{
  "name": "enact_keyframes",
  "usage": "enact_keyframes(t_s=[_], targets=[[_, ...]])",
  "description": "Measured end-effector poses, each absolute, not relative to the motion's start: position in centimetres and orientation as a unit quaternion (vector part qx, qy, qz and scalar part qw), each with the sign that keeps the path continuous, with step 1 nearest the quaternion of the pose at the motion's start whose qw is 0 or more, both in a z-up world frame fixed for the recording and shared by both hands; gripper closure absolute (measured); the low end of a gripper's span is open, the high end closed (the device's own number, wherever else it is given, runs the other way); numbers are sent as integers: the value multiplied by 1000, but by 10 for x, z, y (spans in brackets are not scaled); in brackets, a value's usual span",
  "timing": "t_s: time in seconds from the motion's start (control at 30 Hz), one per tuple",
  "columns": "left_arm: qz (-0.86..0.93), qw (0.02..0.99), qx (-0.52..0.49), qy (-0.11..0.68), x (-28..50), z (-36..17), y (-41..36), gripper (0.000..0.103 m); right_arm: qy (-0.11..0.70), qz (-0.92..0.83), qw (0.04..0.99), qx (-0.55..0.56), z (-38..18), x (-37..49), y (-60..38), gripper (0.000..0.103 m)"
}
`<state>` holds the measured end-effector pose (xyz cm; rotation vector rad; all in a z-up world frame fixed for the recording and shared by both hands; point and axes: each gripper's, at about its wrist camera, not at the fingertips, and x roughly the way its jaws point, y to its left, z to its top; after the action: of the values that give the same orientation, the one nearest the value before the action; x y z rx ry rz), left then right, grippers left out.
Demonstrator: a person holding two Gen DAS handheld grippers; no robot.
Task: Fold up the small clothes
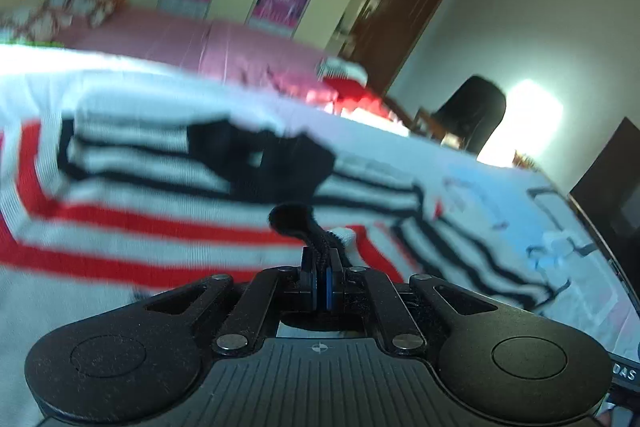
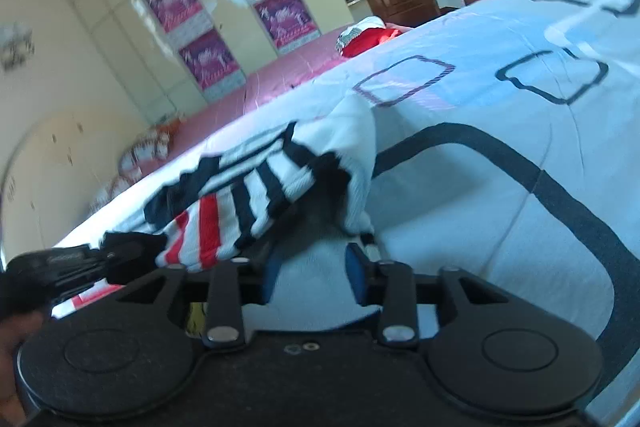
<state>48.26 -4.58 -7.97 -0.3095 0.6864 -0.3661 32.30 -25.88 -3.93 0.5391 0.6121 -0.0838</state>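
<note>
Striped knitwear [image 1: 168,211], white with red and black bands, lies rumpled on a white bedcover [image 2: 500,131] printed with dark outlined squares. At the left gripper [image 1: 323,259] the jaws are pressed together on a black edge of the garment, which sticks up between the pads. The right gripper [image 2: 316,267] stands partly open at the garment's white fabric; whether its pads press on it I cannot tell. Beyond lies a pink sheet [image 1: 168,35].
</note>
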Motion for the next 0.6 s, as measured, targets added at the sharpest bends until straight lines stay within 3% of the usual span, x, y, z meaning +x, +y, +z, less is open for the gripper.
enact_keyframes(t_s=[0.07,0.23,0.4,0.43,0.47,0.5,0.6], targets=[[-177,922,-140,316,478,-66,-40,100,285,-23,896,339,-45,325,-274,40],[-157,922,-131,328,475,-69,-14,100,257,39,763,591,-94,348,-311,43],[-157,919,-136,335,472,-82,2,100,211,23,695,687,-121,364,-329,53],[-156,918,-140,335,472,-83,4,100,211,15,691,692,-123,366,-331,61],[-153,919,-145,332,472,-84,7,100,218,3,695,685,-122,368,-333,86],[-148,923,-152,323,471,-83,11,100,228,-15,713,663,-116,369,-333,93],[-142,932,-158,295,464,-78,19,100,223,10,769,598,-91,370,-324,93]])
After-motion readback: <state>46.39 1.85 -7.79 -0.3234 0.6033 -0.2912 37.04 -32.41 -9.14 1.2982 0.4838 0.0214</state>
